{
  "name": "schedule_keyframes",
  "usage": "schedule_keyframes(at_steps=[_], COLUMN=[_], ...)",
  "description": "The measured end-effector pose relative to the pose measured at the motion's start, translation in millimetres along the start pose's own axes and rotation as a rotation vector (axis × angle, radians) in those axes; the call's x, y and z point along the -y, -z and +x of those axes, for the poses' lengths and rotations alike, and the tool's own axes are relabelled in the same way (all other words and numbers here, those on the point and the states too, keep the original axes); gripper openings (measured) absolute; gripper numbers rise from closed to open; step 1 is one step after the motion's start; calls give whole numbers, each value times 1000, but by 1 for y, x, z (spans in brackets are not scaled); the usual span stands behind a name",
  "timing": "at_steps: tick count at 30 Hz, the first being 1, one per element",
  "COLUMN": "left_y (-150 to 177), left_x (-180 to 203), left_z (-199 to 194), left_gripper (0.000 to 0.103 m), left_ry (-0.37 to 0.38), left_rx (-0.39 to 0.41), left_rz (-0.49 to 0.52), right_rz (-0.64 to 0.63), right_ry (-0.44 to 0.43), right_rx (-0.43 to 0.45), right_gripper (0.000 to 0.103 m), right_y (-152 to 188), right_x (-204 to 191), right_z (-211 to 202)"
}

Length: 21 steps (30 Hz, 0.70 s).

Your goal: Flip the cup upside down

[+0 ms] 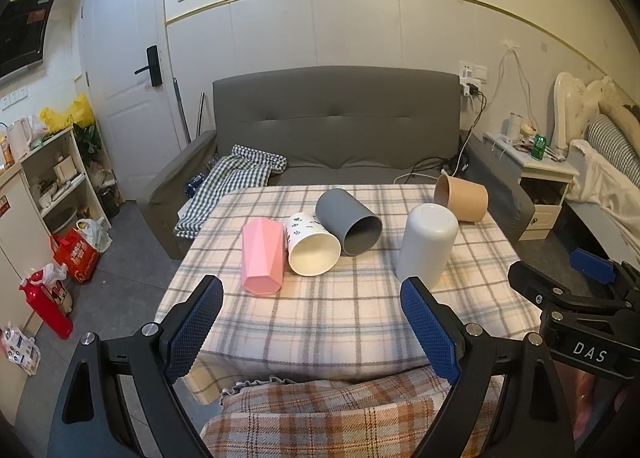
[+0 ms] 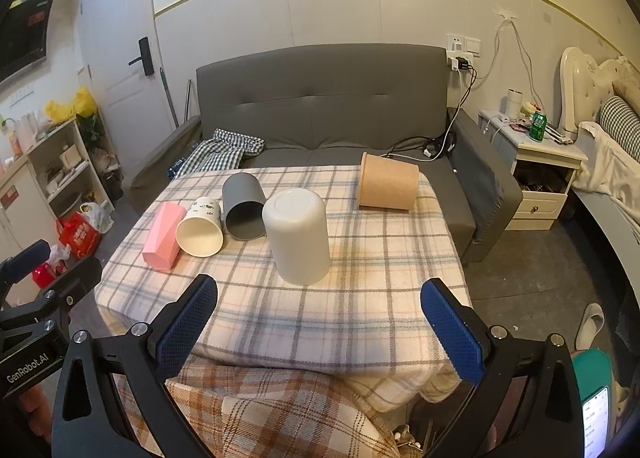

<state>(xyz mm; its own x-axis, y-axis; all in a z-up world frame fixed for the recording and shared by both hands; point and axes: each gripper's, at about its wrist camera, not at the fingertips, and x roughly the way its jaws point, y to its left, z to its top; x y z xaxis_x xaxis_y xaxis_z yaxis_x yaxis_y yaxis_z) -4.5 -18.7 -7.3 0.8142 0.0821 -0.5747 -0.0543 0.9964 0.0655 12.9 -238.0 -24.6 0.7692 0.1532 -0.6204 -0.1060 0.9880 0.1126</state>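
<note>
Several cups rest on the plaid-covered table (image 1: 320,322). A pink faceted cup (image 1: 264,256), a white printed paper cup (image 1: 310,244) and a grey cup (image 1: 348,221) lie on their sides in a row. A white cup (image 1: 428,246) stands upside down. A brown paper cup (image 1: 462,197) lies on its side at the far right corner. My left gripper (image 1: 312,298) is open and empty at the near edge. My right gripper (image 2: 320,300) is open and empty, just in front of the white cup (image 2: 298,236). The pink cup (image 2: 164,238), paper cup (image 2: 200,226), grey cup (image 2: 243,205) and brown cup (image 2: 388,185) also show there.
A grey sofa (image 1: 336,125) stands behind the table with a checked cloth (image 1: 232,181) on it. A shelf (image 1: 60,173) and red bags (image 1: 76,254) are at the left. A nightstand (image 2: 536,161) and bed are at the right. A folded plaid blanket (image 1: 320,410) lies below the near edge.
</note>
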Motion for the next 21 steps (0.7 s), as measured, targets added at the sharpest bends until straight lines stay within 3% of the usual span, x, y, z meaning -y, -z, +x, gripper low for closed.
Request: schedule_keyframes(at_steps=[21], left_y=[2], left_x=[0], left_z=[0], left_gripper=[93], left_ry=[-2], left_rx=[-7], left_rz=[-2], right_rz=[-2], right_ry=[-2], right_rx=[-5], right_gripper=[102], right_y=[3], right_x=[0], right_z=[2])
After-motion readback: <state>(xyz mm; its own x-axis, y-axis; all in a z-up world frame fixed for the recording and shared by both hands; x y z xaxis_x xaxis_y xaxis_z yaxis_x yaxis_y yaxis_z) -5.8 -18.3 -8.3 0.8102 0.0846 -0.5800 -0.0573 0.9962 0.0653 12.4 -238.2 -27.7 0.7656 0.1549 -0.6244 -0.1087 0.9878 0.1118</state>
